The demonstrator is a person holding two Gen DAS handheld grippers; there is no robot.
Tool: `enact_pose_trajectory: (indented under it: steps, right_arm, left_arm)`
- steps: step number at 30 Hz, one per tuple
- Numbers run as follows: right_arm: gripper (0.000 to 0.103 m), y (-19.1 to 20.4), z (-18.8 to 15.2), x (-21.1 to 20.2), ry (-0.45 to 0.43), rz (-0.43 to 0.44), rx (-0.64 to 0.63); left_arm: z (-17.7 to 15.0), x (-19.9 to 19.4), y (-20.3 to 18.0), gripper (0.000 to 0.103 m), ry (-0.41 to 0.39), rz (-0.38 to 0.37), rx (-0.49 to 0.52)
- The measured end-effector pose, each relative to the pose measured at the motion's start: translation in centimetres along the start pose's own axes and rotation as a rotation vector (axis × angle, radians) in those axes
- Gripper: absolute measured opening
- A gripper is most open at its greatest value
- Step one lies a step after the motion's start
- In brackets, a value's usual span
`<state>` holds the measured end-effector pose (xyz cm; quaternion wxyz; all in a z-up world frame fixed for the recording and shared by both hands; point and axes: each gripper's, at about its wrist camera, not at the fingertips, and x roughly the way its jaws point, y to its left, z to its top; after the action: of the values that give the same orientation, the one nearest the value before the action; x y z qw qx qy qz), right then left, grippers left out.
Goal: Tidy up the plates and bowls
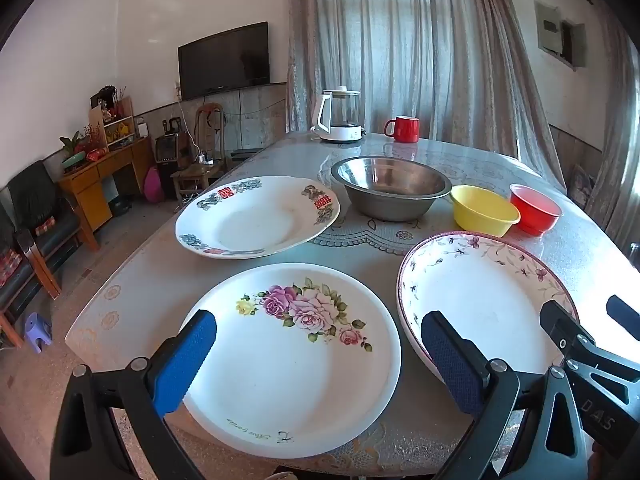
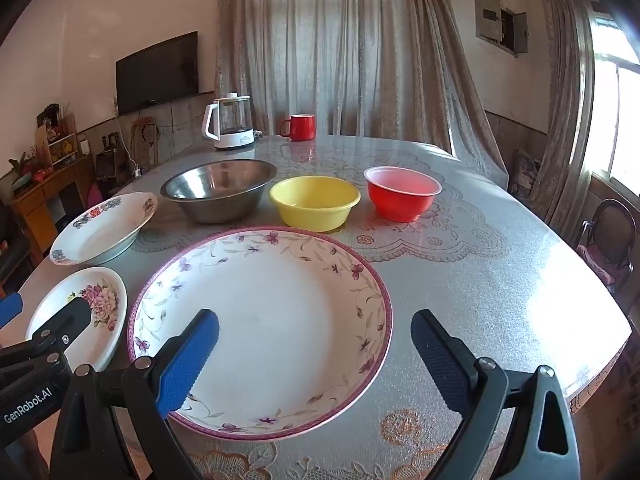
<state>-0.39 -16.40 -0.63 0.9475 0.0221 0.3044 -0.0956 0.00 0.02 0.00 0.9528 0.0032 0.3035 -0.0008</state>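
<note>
My left gripper (image 1: 318, 344) is open and empty, hovering over the near part of a white plate with pink roses (image 1: 292, 360). My right gripper (image 2: 314, 340) is open and empty over the near part of a large plate with a purple floral rim (image 2: 264, 320). That plate also shows in the left wrist view (image 1: 480, 300). A white plate with red and blue marks (image 1: 256, 216) lies farther left. Behind stand a steel bowl (image 2: 218, 192), a yellow bowl (image 2: 314, 200) and a red bowl (image 2: 402, 192), in a row.
A white kettle (image 2: 230, 126) and a red mug (image 2: 300, 127) stand at the far table edge. The table (image 2: 500, 280) has a patterned cover. Chairs, a wooden cabinet (image 1: 100, 184) and a TV are left of the table; a chair (image 2: 610, 240) is at right.
</note>
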Motion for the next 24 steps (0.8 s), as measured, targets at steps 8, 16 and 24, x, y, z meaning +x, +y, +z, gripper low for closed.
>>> enact_pose_trajectory:
  steps: [8, 16, 24]
  right_arm:
    - [0.099, 0.78, -0.08, -0.52, -0.046, 0.015, -0.026]
    - [0.098, 0.48, -0.10, -0.28, -0.037, 0.021, -0.016]
    - [0.098, 0.30, -0.26, -0.14, -0.036, 0.030, -0.008]
  left_arm:
    - [-0.27, 0.38, 0.25, 0.103, 0.000, -0.002, 0.010]
    - [-0.55, 0.65, 0.17, 0.103, 0.010, 0.002, 0.015]
    - [-0.42, 0.73, -0.35, 0.103, 0.018, 0.005, 0.038]
